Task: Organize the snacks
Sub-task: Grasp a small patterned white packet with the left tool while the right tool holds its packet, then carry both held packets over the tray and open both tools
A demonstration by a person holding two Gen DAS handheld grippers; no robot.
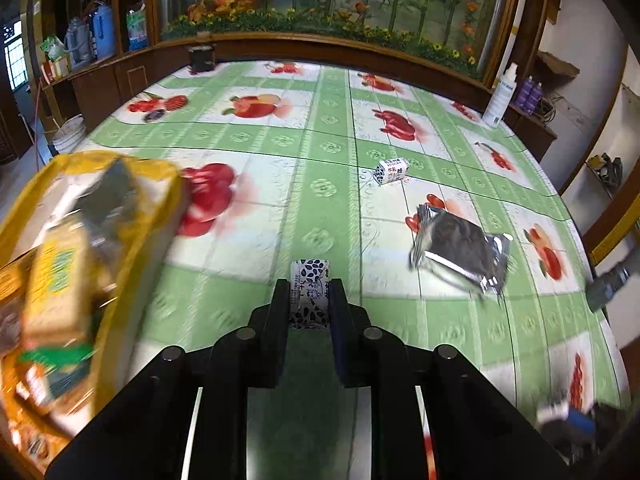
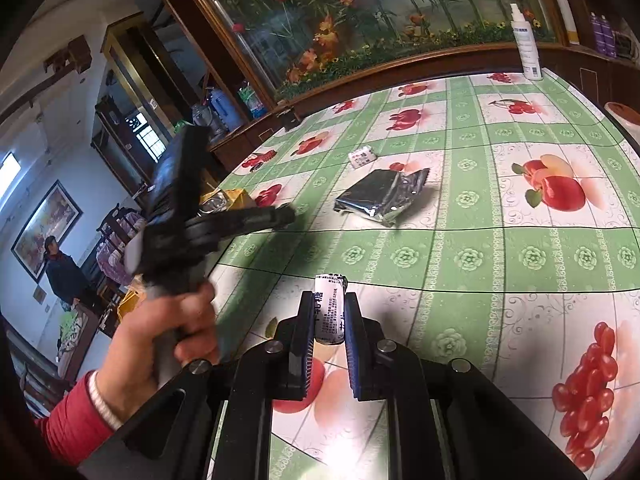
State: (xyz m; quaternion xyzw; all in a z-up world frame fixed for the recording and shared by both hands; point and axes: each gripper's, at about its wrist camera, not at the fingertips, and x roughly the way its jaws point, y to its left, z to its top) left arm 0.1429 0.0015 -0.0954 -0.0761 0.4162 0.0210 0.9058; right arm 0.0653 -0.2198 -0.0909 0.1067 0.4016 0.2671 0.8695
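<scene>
Two candies are pinched tight, one in the left fingers [image 1: 309, 294], one in the right fingers [image 2: 329, 310]. Another candy [image 1: 392, 171] and a silver packet [image 1: 460, 254] lie on the desk [image 1: 256, 216] beside a yellow bag [image 1: 80, 264].

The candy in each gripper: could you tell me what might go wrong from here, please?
1. The left gripper pinches its candy by one end only; it could slip out before the yellow bag.
2. The left view is blurred by motion, so the drop may miss the bag's mouth.
3. The left hand is close to the right gripper; they might collide.
</scene>
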